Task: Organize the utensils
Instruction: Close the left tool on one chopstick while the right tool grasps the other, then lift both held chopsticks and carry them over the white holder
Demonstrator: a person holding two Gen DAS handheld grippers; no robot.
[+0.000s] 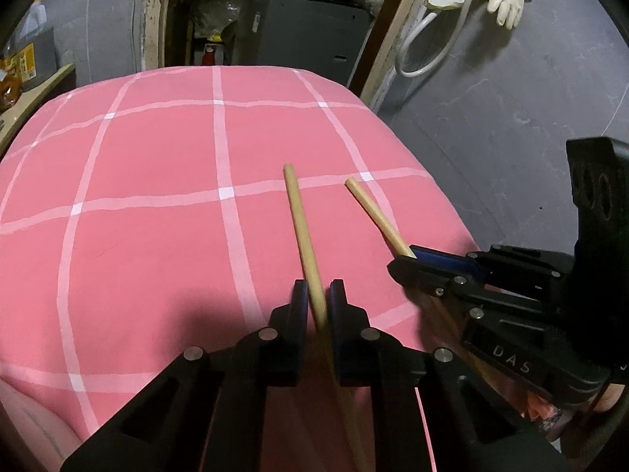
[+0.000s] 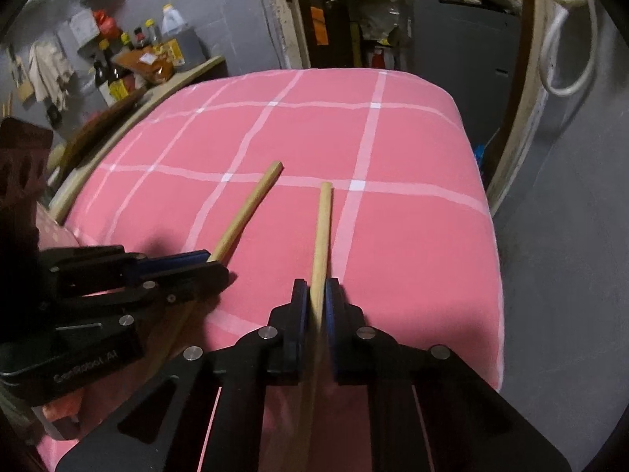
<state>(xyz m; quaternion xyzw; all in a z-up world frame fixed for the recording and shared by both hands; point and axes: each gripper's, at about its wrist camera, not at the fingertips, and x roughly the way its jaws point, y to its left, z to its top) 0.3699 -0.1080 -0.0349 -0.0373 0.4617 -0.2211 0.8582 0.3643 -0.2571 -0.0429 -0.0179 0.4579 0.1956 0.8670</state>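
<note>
Each hand-held gripper has one pale round wooden chopstick pinched between its fingers. The left gripper (image 1: 317, 299) is closed on the left-hand chopstick (image 1: 299, 216), and the right gripper (image 2: 317, 295) is closed on the right-hand chopstick (image 2: 322, 228); in both cases the blue-padded fingers press the stick with no visible gap.

Each stick runs straight out ahead of its own fingers, long axis pointing away across the pink cloth with a white grid (image 1: 157, 196) that covers the counter. The far ends sit near each other but apart, and the two sticks angle slightly toward one another (so they are not yet parallel). Their hind parts pass back under the grippers and are hidden.

The sticks look smooth, stiff and slender, with blunt cut tips; likely to roll or pivot in a pinch grip. The cloth is soft and a little wrinkled.

Judging by the task, the next move would be bringing the pair together, side by side.
</note>
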